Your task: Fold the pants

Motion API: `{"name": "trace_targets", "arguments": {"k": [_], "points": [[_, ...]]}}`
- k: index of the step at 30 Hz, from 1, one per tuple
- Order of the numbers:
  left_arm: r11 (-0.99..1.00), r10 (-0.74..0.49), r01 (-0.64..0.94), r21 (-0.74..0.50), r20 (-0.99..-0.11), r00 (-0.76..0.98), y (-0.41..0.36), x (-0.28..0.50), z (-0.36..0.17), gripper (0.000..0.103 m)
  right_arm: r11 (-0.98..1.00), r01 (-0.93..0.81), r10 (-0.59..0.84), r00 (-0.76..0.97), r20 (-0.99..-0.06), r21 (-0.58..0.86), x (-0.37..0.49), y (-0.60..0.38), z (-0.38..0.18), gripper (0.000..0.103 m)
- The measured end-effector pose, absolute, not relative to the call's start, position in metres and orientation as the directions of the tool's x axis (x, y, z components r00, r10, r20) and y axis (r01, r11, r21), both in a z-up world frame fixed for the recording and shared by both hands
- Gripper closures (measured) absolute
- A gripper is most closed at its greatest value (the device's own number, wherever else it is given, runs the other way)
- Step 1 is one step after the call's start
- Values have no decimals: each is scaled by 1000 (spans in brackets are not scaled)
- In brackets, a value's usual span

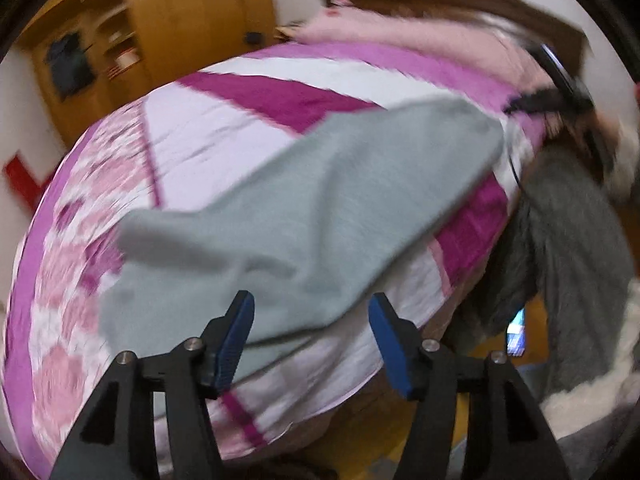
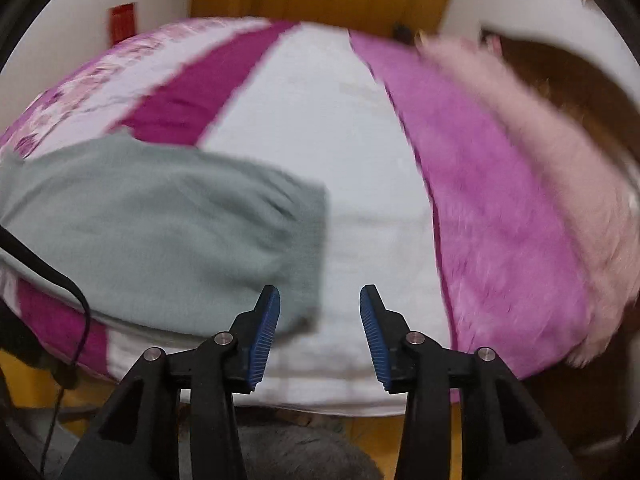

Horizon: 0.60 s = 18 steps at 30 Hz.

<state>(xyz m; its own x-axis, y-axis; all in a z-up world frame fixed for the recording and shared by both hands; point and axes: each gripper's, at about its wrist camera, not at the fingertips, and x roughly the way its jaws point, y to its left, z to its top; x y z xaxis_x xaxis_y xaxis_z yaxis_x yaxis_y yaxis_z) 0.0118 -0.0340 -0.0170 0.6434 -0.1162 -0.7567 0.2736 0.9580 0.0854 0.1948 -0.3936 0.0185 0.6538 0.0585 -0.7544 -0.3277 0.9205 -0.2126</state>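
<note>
Grey-green pants (image 1: 320, 216) lie spread on a bed with a pink, magenta and white striped cover (image 1: 224, 136). In the left wrist view my left gripper (image 1: 312, 312) is open and empty, just above the pants' near edge at the bed's front. In the right wrist view the pants (image 2: 160, 232) lie at the left, their banded end near the middle. My right gripper (image 2: 320, 308) is open and empty, with its left finger (image 2: 266, 320) over the corner of that end. Both views are motion-blurred.
A fluffy pale pink blanket (image 2: 560, 168) lies along the bed's far side by a brown headboard (image 2: 568, 76). A wooden wardrobe (image 1: 160, 32) stands behind the bed. The person's grey fuzzy clothing (image 1: 568, 240) and a black cable (image 2: 60, 280) are at the bed's edge.
</note>
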Motion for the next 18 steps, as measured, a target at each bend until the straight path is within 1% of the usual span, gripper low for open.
{"name": "trace_targets", "arguments": {"k": [3, 5, 7, 9, 11, 13, 16, 18], "points": [[987, -61, 151, 53, -746, 663, 5, 13, -10, 32, 882, -439, 176, 646, -743, -173, 181, -339, 35, 63], [999, 21, 22, 47, -751, 660, 39, 18, -11, 32, 836, -521, 250, 642, -725, -173, 169, -295, 38, 63], [998, 54, -60, 19, -753, 656, 65, 17, -14, 32, 761, -623, 340, 622, -705, -183, 157, -235, 39, 64], [994, 61, -105, -12, -750, 658, 87, 12, -19, 32, 682, -709, 429, 589, -684, -183, 144, -181, 36, 65], [987, 53, -150, -62, -749, 661, 105, 5, -26, 32, 587, -792, 510, 523, -683, -168, 133, -120, 27, 65], [973, 22, -186, -134, -754, 657, 119, -1, -32, 32, 513, -842, 550, 473, -688, -168, 121, -75, 17, 68], [949, 18, -244, -199, -741, 671, 138, -10, -32, 32, 379, -906, 590, 394, -705, -189, 106, -5, -4, 74], [932, 18, -277, -234, -734, 679, 148, -18, -32, 32, 309, -921, 593, 382, -709, -238, 94, 25, -16, 74]]}}
